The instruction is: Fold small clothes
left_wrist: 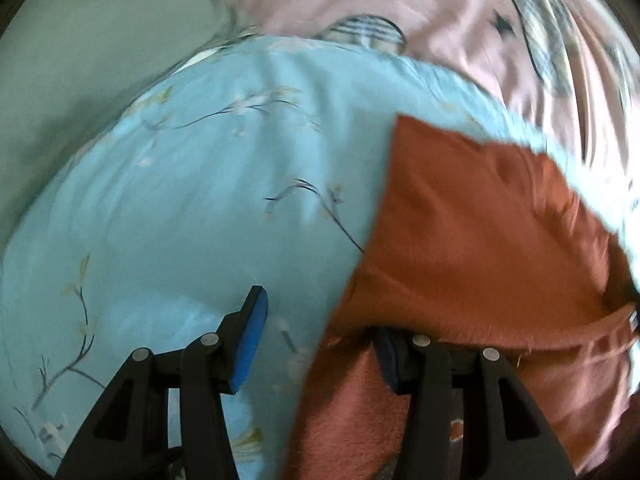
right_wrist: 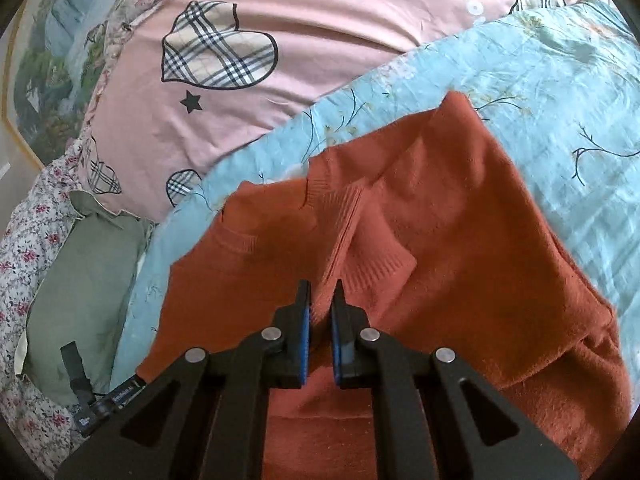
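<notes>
Left hand-held gripper (left_wrist: 320,344): jaws wide apart. Left pad, blue foam, hung clear over the blue sheet (left_wrist: 180,200). Right finger was under a draped edge of the rust-orange sweater (left_wrist: 480,240), cloth lying over it; nothing pinched between the pads. That view was motion-blurred.

Right hand-held gripper (right_wrist: 321,308): jaws nearly together, clamped on a raised fold of the sweater (right_wrist: 460,220) running up between the blue pads toward a ribbed cuff.

Sweater lay on the bed, partly folded, on the light blue sheet (right_wrist: 560,100) printed with thin dark branches and pale blossoms. One sleeve lay doubled across the body, ribbed cuff on top near the middle. Knit looked fuzzy and soft, ribbed at cuffs and hem.

Far side: pink quilt (right_wrist: 320,40) with plaid hearts and small black stars, smooth cotton, lightly creased. Left of the sheet in the right wrist view: sage-green pillow (right_wrist: 80,300) on a white fabric with small red flowers (right_wrist: 24,240). A black strap with a labelled device (right_wrist: 92,404) lay at the pillow's near edge. Far left: landscape-patterned fabric or picture (right_wrist: 44,40), can't tell which.
</notes>
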A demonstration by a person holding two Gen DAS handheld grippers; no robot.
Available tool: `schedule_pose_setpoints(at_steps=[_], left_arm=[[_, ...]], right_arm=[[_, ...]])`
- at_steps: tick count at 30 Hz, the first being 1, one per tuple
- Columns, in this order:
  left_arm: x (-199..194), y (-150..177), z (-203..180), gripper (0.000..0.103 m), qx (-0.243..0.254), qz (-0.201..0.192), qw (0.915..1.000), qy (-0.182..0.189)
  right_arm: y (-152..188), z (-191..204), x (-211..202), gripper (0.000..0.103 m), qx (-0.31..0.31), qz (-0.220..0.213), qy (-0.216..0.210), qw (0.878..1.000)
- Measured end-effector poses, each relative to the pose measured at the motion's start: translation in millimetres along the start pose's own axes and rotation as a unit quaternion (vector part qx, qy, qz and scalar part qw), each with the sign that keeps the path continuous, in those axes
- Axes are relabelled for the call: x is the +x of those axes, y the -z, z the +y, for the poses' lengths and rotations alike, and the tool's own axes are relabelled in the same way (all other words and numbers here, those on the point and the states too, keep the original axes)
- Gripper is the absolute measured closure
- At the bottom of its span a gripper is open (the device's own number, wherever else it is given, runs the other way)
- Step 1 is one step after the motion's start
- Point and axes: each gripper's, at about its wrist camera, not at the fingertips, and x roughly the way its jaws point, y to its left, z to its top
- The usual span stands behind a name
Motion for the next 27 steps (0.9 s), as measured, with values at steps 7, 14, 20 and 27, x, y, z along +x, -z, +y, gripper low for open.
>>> schedule_pose_setpoints(at_steps=[7, 14, 20, 27], left_arm=[[-8, 12, -3, 0.052, 0.003, -0.015, 0.9997, -0.016], [-14, 16, 4, 0.05, -0.004, -0.026, 0.9996, -0.012], [-22, 23, 15, 0.05, -0.008, -0.015, 0.9999, 0.001], [-47, 8, 21, 0.05, 0.06, -0.01, 0.9936, 0.095]], right_arm=[[0, -13, -4, 0.093, 0.009, 0.014, 0.064, 0.998], [12, -41, -44, 0.074, 0.05, -0.011, 0.145, 0.988], [-14, 9, -53, 0.041, -0.025, -0.038, 0.07, 0.997], [-32, 31, 18, 0.041, -0.097, 0.065, 0.002, 0.993]])
